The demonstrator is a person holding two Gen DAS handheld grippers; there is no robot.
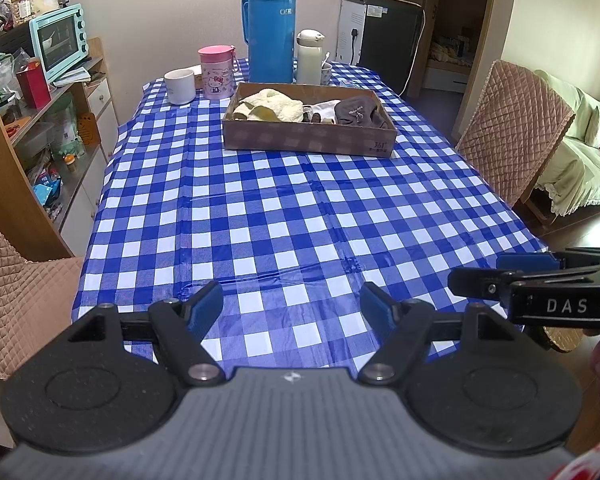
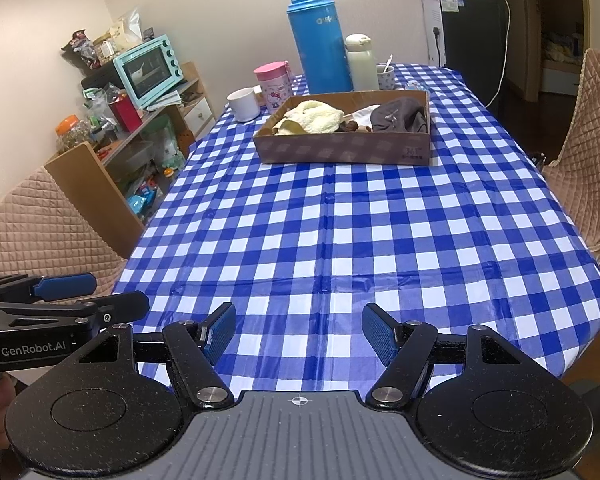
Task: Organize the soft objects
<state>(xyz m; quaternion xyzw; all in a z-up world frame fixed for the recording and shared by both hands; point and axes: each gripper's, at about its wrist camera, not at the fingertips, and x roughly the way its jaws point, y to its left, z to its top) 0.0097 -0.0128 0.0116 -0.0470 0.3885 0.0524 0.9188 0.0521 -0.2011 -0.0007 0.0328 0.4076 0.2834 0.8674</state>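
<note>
A: Where are the soft things?

B: All in the cardboard box [image 1: 308, 136] at the far end of the table [image 1: 284, 216]. Cream fluffy cloth [image 1: 274, 106] on the box's left side, dark grey cloth [image 1: 356, 110] on its right, something white [image 1: 326, 108] between them, plus a small dark item I can't make out.

A: Which way from the grippers?

B: Straight ahead, well apart. Both sit back at the near edge. The box's long axis runs left to right across the table, so the cream cloth is on the left gripper's side and the grey one on the right's.

A: Which is nearer?

B: Can't really tell; about level. In the right view the box [image 2: 344, 152] looks a bit closer, but that's a guess.

A: Gripper state?

B: Left gripper [image 1: 291, 304] spread wide, nothing between its blue pads [image 1: 206, 308], touching nothing. Right gripper [image 2: 299, 328] same: wide, empty, pads [image 2: 380, 332] over bare tablecloth.

A: Next move?

B: Likely a long forward reach to the box; nothing loose on the cloth to collect.

A: Hazards?

B: The blue flask [image 1: 271, 28], white bottle [image 1: 310, 58] and mugs [image 1: 180, 86] stand just behind the box.
</note>
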